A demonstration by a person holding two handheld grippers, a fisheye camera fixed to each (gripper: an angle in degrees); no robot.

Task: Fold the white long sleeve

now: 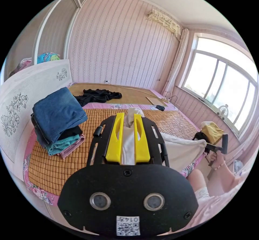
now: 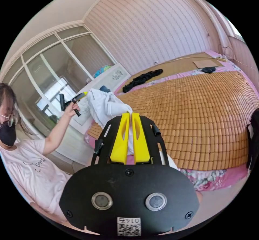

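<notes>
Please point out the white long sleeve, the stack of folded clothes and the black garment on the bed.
white long sleeve [image 1: 129,143], left gripper view, cloth between the yellow jaws.
stack of folded clothes [image 1: 58,113], left gripper view, top blue piece.
black garment [image 1: 95,95], left gripper view, its crumpled middle.

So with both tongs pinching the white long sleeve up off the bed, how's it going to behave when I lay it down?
Probably floppy: the white long sleeve bunches and sags between the left tongs and right tongs. It looks light and thin, draping in soft folds. On the woven bed mat it should stay put rather than slide, though it may wrinkle.
</notes>
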